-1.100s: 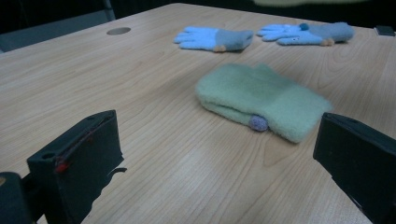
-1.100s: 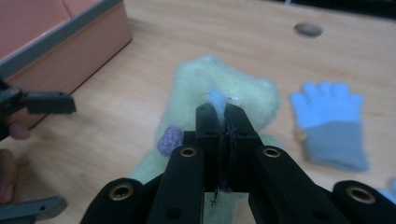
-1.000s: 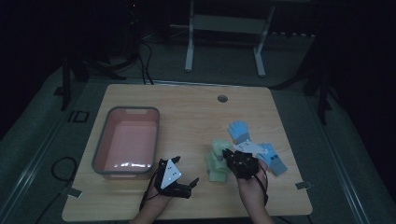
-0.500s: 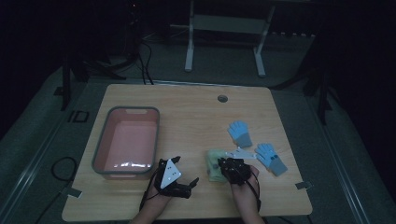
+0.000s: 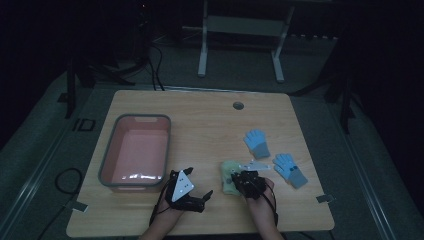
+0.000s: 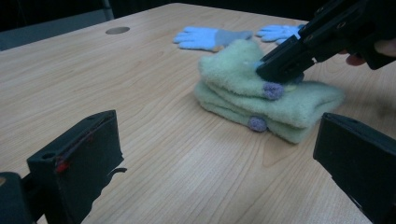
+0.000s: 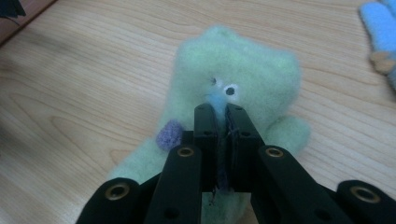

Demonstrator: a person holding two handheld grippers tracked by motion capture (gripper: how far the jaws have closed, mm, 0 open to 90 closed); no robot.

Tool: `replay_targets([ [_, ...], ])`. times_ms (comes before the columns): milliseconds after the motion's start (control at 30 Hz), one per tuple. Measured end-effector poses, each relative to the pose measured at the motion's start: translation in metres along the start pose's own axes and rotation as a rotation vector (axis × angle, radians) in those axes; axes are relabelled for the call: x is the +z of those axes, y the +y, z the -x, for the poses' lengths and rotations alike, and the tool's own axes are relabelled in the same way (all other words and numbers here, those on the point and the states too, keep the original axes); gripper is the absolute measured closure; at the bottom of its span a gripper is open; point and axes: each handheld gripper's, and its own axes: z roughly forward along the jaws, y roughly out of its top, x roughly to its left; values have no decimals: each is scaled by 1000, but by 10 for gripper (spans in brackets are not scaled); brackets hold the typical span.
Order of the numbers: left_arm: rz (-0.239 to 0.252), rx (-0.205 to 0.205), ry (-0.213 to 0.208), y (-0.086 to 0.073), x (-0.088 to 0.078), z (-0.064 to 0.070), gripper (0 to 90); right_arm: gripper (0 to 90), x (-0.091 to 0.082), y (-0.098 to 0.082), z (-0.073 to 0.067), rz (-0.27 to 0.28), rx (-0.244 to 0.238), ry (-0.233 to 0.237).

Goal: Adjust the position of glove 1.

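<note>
A folded pair of pale green fuzzy gloves (image 5: 228, 174) with purple dots lies near the table's front, right of centre. My right gripper (image 5: 240, 180) is shut on the top glove (image 7: 233, 60), pinching its fluff between the jaws (image 7: 218, 109). In the left gripper view the same stack (image 6: 233, 93) lies ahead with the right gripper (image 6: 268, 72) clamped on its upper layer. My left gripper (image 5: 202, 198) rests to the left of the gloves, open (image 6: 224, 140) with nothing between its jaws.
A pink bin (image 5: 111, 165) with a grey rim stands at the left. Two light blue gloves (image 5: 256, 142) (image 5: 290, 170) lie flat to the right of the green pair. A round cable hole (image 5: 238, 105) sits near the far edge.
My right gripper has shifted a little left from beside the blue gloves onto the green gloves and closed on the top one. The left gripper has stayed put.
</note>
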Motion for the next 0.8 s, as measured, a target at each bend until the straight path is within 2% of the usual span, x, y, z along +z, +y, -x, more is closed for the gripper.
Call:
replay_targets([
  [100,-1,-3,3,0,0,0,13,823,2,-1,1,-5,-2,10],
  [167,-2,0,9,0,0,1,13,777,1,1,1,-7,-2,22],
  [233,-8,2,9,0,1,1,13,687,-3,4,3,-1,2,42],
  [300,-42,4,-16,1,3,0,13,600,-6,6,6,4,-12,62],
  [333,-44,10,-16,2,3,1,13,531,-7,8,7,12,-27,88],
  [367,-47,17,-26,2,3,2,13,500,-8,9,9,16,-33,95],
  [500,-41,18,-92,2,3,6,13,327,-11,17,19,31,-54,155],
  [567,-62,26,-123,4,4,10,13,242,-12,20,24,25,-73,191],
  [667,-124,83,-135,8,8,15,13,189,-12,21,31,24,-88,240],
  [700,-145,89,-141,9,9,16,13,171,-11,21,34,25,-92,259],
  [800,-166,63,-144,12,11,18,13,170,-12,19,45,36,-126,299],
])
